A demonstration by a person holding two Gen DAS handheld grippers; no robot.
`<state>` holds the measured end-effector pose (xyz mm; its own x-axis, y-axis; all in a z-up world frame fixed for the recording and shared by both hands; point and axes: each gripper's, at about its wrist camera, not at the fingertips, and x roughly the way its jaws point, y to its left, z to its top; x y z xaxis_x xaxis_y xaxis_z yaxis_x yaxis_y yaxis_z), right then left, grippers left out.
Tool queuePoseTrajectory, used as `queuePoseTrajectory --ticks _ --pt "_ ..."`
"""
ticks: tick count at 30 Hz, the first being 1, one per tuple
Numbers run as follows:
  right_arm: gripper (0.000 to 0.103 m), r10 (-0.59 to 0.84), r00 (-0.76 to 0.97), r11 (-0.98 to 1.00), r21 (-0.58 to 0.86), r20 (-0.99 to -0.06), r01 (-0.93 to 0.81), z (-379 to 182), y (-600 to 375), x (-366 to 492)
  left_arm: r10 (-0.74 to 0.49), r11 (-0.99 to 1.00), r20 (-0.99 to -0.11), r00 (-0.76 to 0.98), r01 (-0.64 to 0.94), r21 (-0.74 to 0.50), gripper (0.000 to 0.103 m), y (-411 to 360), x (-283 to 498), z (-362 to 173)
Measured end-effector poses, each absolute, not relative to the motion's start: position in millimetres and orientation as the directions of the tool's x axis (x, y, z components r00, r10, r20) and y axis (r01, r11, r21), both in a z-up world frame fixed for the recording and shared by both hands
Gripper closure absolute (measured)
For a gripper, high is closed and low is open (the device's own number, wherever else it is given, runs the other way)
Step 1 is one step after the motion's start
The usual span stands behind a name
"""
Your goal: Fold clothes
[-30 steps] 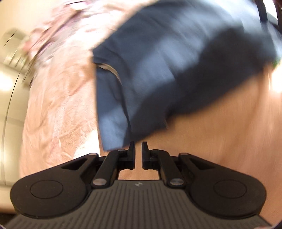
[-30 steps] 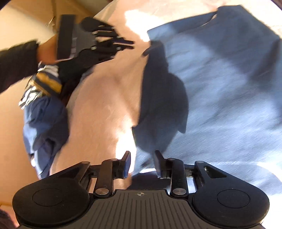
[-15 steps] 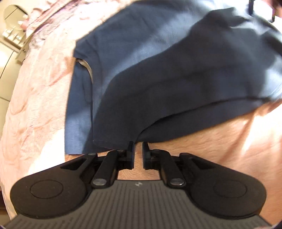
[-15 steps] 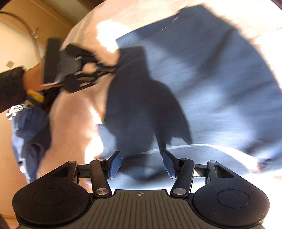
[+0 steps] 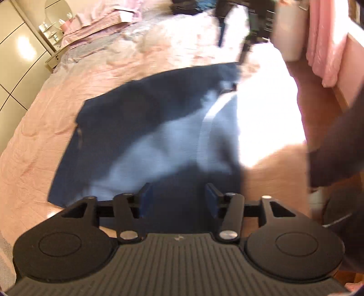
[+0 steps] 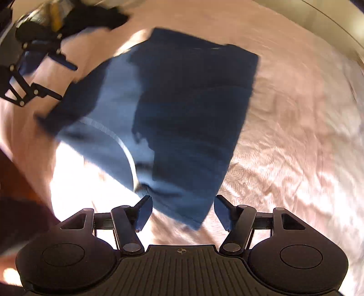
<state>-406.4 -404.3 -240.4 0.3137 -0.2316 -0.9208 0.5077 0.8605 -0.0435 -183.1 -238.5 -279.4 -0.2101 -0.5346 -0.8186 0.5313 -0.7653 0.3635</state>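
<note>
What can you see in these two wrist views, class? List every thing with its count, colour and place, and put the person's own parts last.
Garment: one, dark blue, lying folded on the bed.
Bedcover: one, pink, under the garment.
Folded bedding: one stack, pink, at the far end of the bed.
Curtain: one, pink, right of the bed in the left wrist view.
Cabinet doors: glossy cream, left of the bed in the left wrist view.
Clothes heap: blurred, dark and yellow, on the bed's edge.
Sleeve: one, dark.
Left claw: black, open, above the garment.
Right claw: black, open, above a garment corner.
</note>
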Motion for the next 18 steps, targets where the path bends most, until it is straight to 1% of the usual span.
queuePoseTrajectory --ticks 1,2,5,7,9,11,12,16,18 --pt "0.039 -0.222 0.32 0.885 -0.052 -0.921 0.462 -245 -401 -408 -0.537 -0.763 -0.823 -0.184 0.522 0.381 0.047 -230 -195 -286" --pt "0.038 -0.211 0.326 0.907 -0.061 -0.921 0.416 -249 -397 -410 -0.539 -0.76 -0.828 -0.157 0.515 0.397 0.046 -223 -207 -293" --pt "0.037 -0.179 0.342 0.959 -0.086 -0.923 0.27 -261 -386 -415 -0.549 -0.725 -0.834 -0.06 0.531 0.439 0.046 -220 -228 -317" --pt "0.035 -0.182 0.348 0.975 -0.122 -0.92 0.186 -272 -379 -415 -0.577 -0.683 -0.817 0.013 0.54 0.491 0.047 -220 -230 -325" --pt "0.033 -0.209 0.353 0.977 -0.181 -0.912 0.111 -279 -372 -417 -0.606 -0.636 -0.792 0.074 0.554 0.538 0.049 -227 -225 -328" --pt "0.033 -0.247 0.359 0.968 -0.25 -0.9 0.038 -288 -369 -416 -0.622 -0.604 -0.775 0.116 0.559 0.568 0.055 -234 -220 -329" --pt "0.033 -0.264 0.364 0.959 -0.283 -0.893 0.002 -294 -367 -415 -0.625 -0.596 -0.769 0.132 0.555 0.58 0.056 -236 -218 -331" --pt "0.033 -0.305 0.377 0.913 -0.381 -0.875 -0.146 -319 -356 -411 -0.626 -0.62 -0.769 0.13 0.515 0.592 0.061 -237 -216 -338" --pt "0.033 -0.324 0.39 0.889 -0.418 -0.862 -0.187 -324 -353 -411 -0.625 -0.629 -0.771 0.123 0.506 0.591 0.064 -239 -216 -341"
